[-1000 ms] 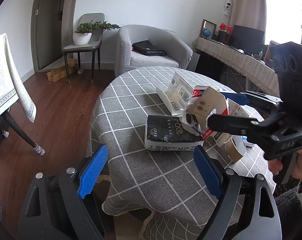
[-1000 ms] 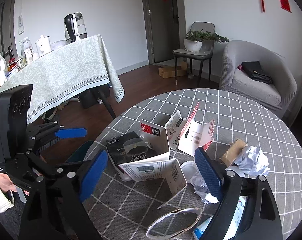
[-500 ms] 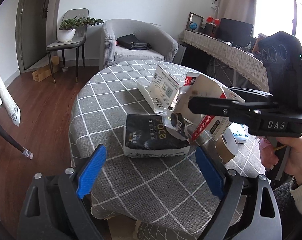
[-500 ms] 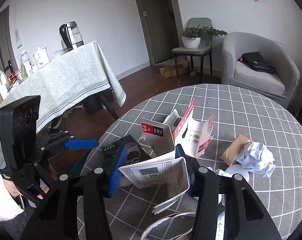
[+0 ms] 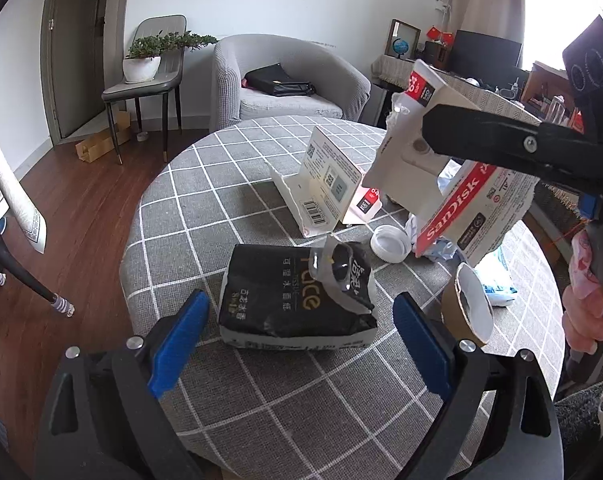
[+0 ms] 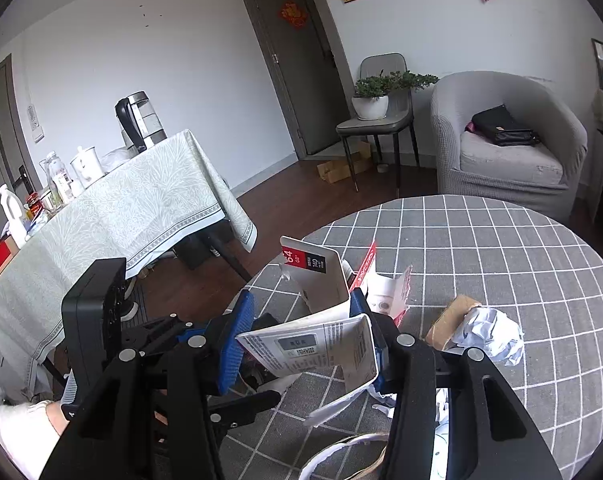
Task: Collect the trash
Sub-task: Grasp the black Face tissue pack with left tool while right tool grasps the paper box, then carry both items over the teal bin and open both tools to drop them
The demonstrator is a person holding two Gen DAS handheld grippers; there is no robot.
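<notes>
Left hand-held gripper (image 5: 297, 336) — jaws wide apart, hovering over the black tissue pack (image 5: 297, 300) lying on the table (image 5: 205, 216). Right hand-held gripper (image 6: 301, 336) — clamped on a torn card box (image 6: 321, 344), lifted clear of the table.

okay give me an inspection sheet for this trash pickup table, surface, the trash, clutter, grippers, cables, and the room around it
Surface: round table under a grey checked cloth.
Job's things: black tissue pack lying flat; torn white box; white lid; tape roll; crumpled paper.
Clutter: nothing seen beyond the trash.
Grippers: left gripper open, the pack just ahead between its fingers; right gripper shut on a SanDisk card package, raised off the table.
Cables: nothing seen.
Surroundings: grey armchair with black bag; potted plant on a chair; second table with kettle.
</notes>
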